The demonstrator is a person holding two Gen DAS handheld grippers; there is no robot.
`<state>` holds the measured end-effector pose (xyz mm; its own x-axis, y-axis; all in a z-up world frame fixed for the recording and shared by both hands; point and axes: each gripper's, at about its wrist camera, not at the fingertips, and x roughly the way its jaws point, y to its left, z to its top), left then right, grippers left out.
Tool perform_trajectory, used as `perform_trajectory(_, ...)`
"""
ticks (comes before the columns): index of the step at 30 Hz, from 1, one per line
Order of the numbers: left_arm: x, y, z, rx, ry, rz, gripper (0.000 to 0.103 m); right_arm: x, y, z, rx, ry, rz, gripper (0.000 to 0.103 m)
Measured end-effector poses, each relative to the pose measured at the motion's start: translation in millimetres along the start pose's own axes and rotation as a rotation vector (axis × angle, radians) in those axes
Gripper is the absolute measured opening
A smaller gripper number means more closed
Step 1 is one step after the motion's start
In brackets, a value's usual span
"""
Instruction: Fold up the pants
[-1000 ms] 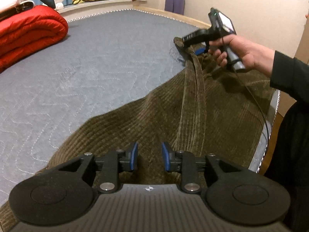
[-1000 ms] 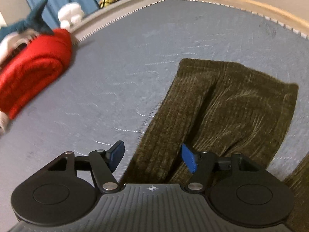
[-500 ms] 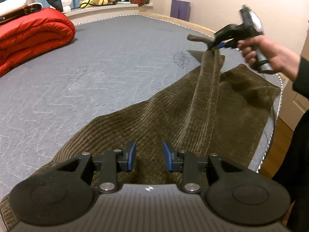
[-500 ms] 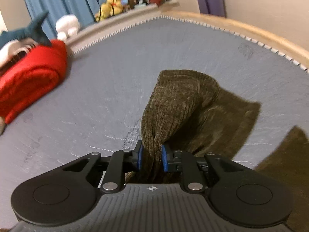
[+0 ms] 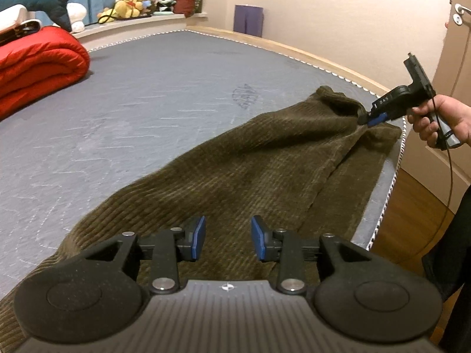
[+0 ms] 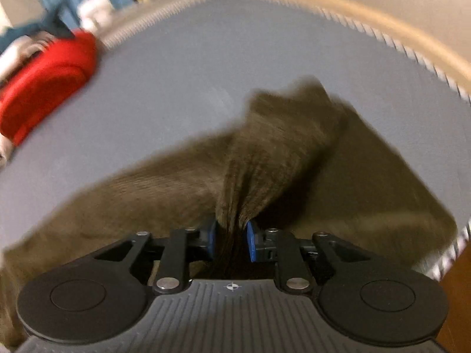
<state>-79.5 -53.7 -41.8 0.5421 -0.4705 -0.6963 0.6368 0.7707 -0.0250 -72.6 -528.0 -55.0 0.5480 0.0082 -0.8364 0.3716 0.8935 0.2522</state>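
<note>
The pants (image 5: 265,158) lie along the right edge of the bed (image 5: 147,103). The right claw (image 6: 231,241) pinches a bunched end of them near the bed's far right corner, its jaws easing apart. The left claw (image 5: 225,238) hangs over the near end, jaws opening and gripping nothing.

One pair of olive corduroy pants (image 5: 259,158) lies on one grey mattress (image 5: 153,94). Two grippers show: the left gripper (image 5: 226,237) and the right gripper (image 6: 231,242). One hand (image 5: 438,120), one rolled red duvet (image 5: 38,64), one shark plush (image 5: 38,0), one purple mat (image 5: 248,20)
</note>
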Motion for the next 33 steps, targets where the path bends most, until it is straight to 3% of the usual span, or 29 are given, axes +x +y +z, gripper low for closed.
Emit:
perform_trajectory(2,2,-7,2,0.021,0.002,-0.010,0.043,-2,-20,3,0.083,-0.002,-0.004,0.046)
perform_trajectory(3,4,-11,3,0.032,0.001,-0.016,0.045,-6,-28,5,0.116,-0.016,-0.006,0.048)
perform_trajectory(7,16,-23,4,0.056,0.014,-0.038,0.046,-28,-30,16,0.075,-0.164,-0.123,0.049)
perform_trajectory(11,34,-37,-1,0.090,0.039,-0.074,0.046,-30,-19,27,-0.030,-0.262,-0.129,0.050)
perform_trajectory(14,50,-50,-7,0.130,0.057,-0.104,0.046,-15,-16,31,-0.071,-0.246,-0.146,0.060)
perform_trajectory(19,78,-70,-21,0.230,0.100,-0.116,0.046,8,-17,38,-0.093,-0.213,-0.082,0.075)
perform_trajectory(22,94,-77,-26,0.277,0.130,-0.072,0.046,13,-23,46,-0.092,-0.226,-0.074,0.076)
perform_trajectory(29,110,-75,-25,0.283,0.138,-0.063,0.046,8,-4,57,-0.145,-0.255,-0.010,0.080)
perform_trajectory(32,113,-77,-22,0.297,0.142,-0.057,0.045,26,12,59,-0.239,-0.217,-0.086,0.077)
perform_trajectory(33,114,-77,-21,0.293,0.146,-0.056,0.038,30,14,59,-0.262,-0.218,-0.125,0.075)
